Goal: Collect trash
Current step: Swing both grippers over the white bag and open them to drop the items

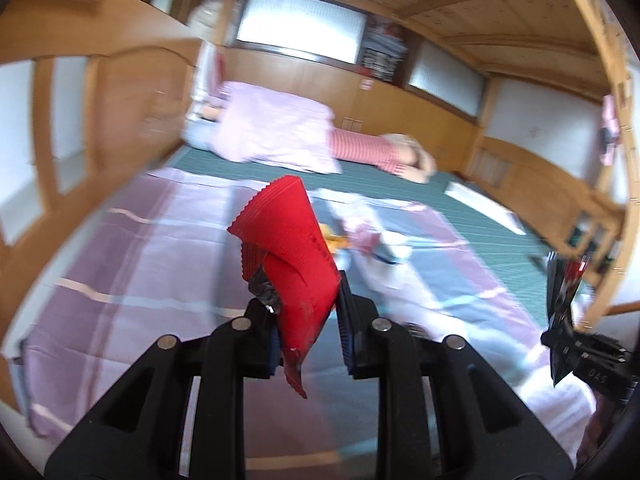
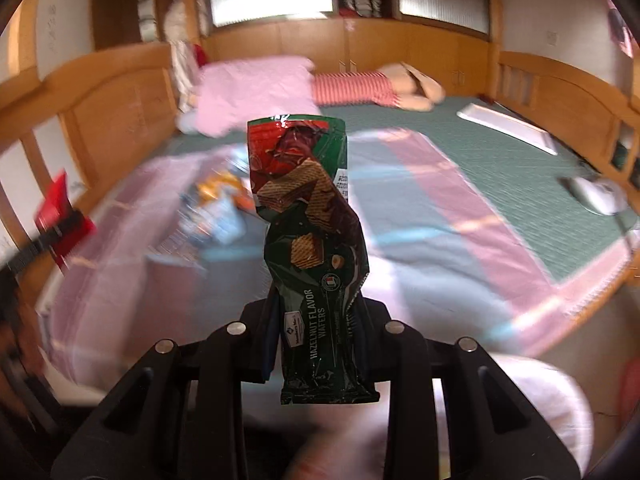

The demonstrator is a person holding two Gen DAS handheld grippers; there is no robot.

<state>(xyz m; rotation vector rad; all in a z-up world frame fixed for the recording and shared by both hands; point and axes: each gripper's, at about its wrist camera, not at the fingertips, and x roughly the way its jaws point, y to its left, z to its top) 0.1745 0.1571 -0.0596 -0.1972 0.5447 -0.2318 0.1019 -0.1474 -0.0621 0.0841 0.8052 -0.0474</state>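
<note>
While both tongs are full, more trash lies on the blanket [image 2: 400,184] ahead. The left tongs [image 1: 306,322] are closed on a red wrapper [image 1: 288,248]. It stands up tall between the tips, and its bottom end hangs down below them. The right tongs [image 2: 316,320] are closed on a green wafer wrapper [image 2: 312,248]. That one stands up tall too, long way up and down, with its lower end hanging under the tips.

A small pile of wrappers [image 2: 218,208] still sits on the blanket, farther off than both tongs. From the right tongs it lies ahead and to the left. From the left tongs it lies ahead and a little right, just past the red wrapper. I think it sits between the two, and I cannot tell which is nearer.

No bin or bag shows. I think the two held wrappers must be dropped somewhere first. Then the tongs can open and reach for the pile.
</note>
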